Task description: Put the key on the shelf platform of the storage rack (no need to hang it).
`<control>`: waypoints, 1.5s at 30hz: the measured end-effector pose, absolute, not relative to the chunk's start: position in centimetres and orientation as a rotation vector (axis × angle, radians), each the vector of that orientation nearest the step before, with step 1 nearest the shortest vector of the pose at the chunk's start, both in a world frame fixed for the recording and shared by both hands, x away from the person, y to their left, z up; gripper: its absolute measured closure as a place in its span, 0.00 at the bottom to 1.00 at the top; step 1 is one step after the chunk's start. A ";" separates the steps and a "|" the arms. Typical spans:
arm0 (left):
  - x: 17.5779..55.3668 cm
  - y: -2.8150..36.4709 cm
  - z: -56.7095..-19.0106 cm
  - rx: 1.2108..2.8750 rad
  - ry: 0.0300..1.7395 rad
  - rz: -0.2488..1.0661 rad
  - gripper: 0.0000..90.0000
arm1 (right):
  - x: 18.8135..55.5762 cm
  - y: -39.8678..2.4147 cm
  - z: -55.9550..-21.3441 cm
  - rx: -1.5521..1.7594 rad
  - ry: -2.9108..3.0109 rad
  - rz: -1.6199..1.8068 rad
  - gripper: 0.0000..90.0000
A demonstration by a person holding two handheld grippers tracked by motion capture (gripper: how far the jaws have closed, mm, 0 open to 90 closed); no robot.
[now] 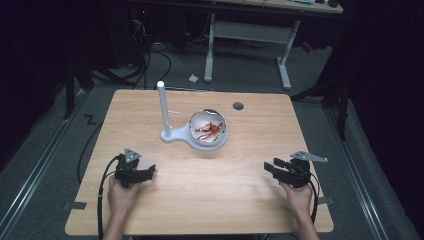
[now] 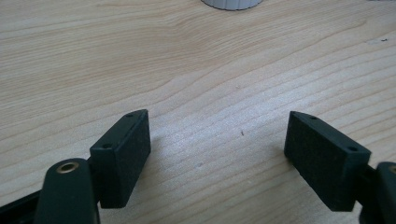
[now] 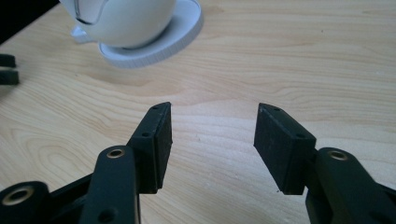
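Observation:
A white bowl (image 1: 209, 128) with red stringy pieces (image 1: 210, 129) inside rests on a white round base (image 1: 178, 135) that carries an upright white post (image 1: 163, 107), at the middle of the wooden table (image 1: 200, 200). My left gripper (image 1: 148, 171) lies low at the front left, open, with bare wood between its pads (image 2: 123, 156). My right gripper (image 1: 271, 166) sits at the front right, also open and holding nothing. In the right gripper view the bowl (image 3: 126, 21) and its base (image 3: 159, 39) stand ahead to the left of the right gripper (image 3: 212, 140).
A dark round hole (image 1: 238, 106) marks the table's far right part. Behind the table stands a white desk frame (image 1: 247, 45) on grey floor with cables. The left gripper's pads (image 3: 7, 69) show at the left edge of the right gripper view.

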State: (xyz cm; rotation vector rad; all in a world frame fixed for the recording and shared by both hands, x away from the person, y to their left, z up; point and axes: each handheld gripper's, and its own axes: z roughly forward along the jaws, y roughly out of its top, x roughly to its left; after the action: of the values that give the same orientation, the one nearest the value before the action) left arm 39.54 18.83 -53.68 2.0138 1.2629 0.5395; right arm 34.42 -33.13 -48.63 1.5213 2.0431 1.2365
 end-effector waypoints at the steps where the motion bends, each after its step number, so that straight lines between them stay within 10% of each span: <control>1: 39.5 18.8 -53.7 2.015 1.263 0.539 0.26 | 34.5 -33.1 -48.8 1.522 2.049 1.227 0.52; 45: 39.5 18.8 -53.7 2.014 1.264 0.540 0.26 | 35.9 -32.2 -53.0 1.514 2.026 0.929 0.43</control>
State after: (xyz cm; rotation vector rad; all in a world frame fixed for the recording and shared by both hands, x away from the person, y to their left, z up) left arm 39.53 18.82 -53.68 2.0136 1.2635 0.5400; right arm 35.93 -32.21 -52.98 1.5138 2.0260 0.9292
